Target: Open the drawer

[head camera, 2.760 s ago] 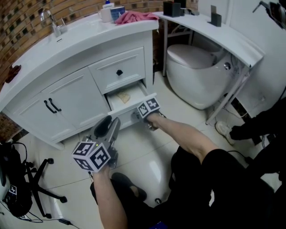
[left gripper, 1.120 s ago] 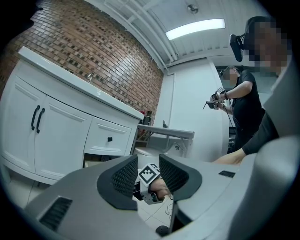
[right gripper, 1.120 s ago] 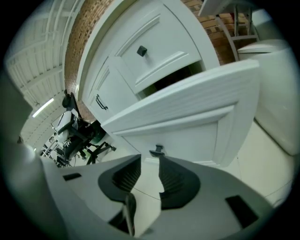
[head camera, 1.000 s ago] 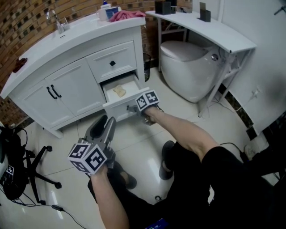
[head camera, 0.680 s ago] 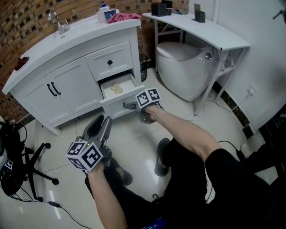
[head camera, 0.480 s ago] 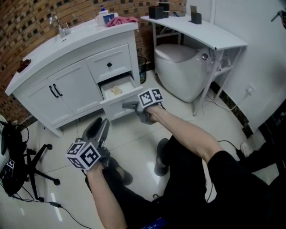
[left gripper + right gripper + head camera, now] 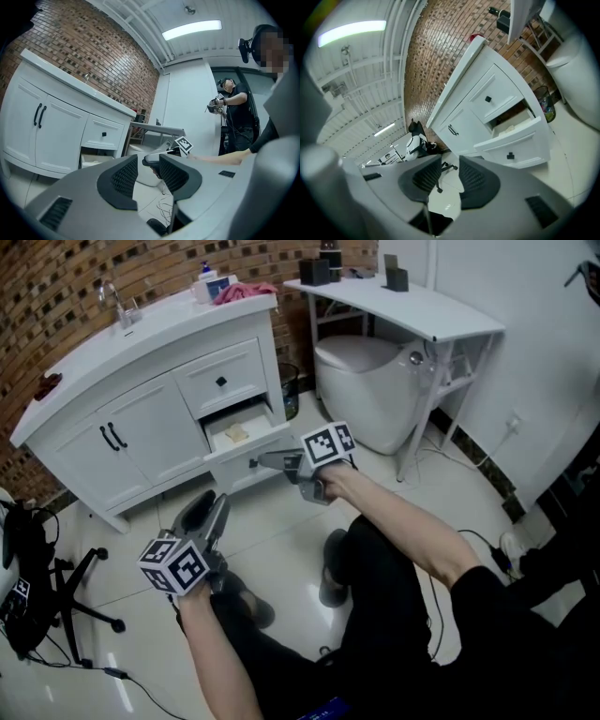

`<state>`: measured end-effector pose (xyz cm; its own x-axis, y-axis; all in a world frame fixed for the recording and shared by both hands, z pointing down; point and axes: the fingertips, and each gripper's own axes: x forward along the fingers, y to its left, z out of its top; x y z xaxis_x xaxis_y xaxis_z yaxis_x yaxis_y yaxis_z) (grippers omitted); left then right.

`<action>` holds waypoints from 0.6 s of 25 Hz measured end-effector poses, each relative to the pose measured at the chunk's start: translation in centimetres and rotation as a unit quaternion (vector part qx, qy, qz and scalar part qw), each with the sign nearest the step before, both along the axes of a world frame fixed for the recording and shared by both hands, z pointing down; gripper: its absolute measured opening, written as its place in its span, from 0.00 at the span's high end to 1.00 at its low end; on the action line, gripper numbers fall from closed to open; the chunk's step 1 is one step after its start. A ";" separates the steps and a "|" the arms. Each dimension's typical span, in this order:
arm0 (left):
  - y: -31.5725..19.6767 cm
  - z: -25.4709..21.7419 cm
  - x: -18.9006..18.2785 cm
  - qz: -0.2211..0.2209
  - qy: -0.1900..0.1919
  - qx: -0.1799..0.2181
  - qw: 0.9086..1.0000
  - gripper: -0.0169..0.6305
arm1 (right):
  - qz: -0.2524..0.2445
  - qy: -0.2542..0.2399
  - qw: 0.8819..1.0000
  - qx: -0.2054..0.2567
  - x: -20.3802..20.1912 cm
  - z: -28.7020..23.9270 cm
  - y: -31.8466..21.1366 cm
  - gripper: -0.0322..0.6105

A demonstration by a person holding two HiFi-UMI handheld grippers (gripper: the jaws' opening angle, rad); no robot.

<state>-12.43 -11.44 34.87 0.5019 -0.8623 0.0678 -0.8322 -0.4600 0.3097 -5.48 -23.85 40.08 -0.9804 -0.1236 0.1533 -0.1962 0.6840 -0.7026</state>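
Note:
The white vanity [image 7: 141, 418] has its lower drawer [image 7: 223, 454] pulled out, with a small tan thing [image 7: 236, 434] lying inside. The upper drawer [image 7: 221, 382] is closed. My right gripper [image 7: 261, 463] hangs in the air in front of the open drawer's front panel, open, touching nothing. In the right gripper view the drawer [image 7: 518, 127] and its black knob [image 7: 510, 155] lie well beyond the empty jaws [image 7: 449, 173]. My left gripper [image 7: 202, 514] is lower and nearer, over the floor, open and empty [image 7: 148, 168].
A toilet [image 7: 361, 371] stands right of the vanity under a white folding table [image 7: 422, 310]. A pink cloth [image 7: 242, 292] and a faucet [image 7: 112, 298] are on the counter. A chair base [image 7: 70, 587] is at the left. Another person [image 7: 234, 108] stands far off.
My right gripper has let go of the drawer front, risen and drawn back from it. The drawer stays open. My left gripper has shifted only a little.

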 end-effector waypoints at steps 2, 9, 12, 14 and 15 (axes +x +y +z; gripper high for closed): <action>0.2 -0.2 0.4 0.006 -0.002 0.002 1.000 0.75 | -0.016 0.000 1.000 0.016 0.6 -0.5 1.8 0.76; 0.8 0.3 1.4 0.019 -0.020 -0.006 1.000 0.75 | -0.021 -0.031 0.997 0.061 2.4 -2.8 4.8 0.76; 0.8 0.4 0.9 0.014 -0.020 -0.010 1.000 0.75 | -0.031 -0.021 0.997 0.071 1.8 -2.7 5.4 0.76; 0.5 0.0 1.1 0.012 -0.009 -0.006 1.000 0.75 | -0.038 0.006 0.996 0.081 1.6 -2.0 5.4 0.76; 0.4 -0.3 1.4 0.014 -0.004 -0.004 1.000 0.75 | -0.039 0.019 0.995 0.086 1.7 -1.6 5.2 0.76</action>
<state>-11.06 -11.04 34.62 0.5248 -0.8476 0.0788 -0.8218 -0.4803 0.3066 -3.80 -18.62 38.45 -0.9820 -0.0745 0.1739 -0.1616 0.8081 -0.5665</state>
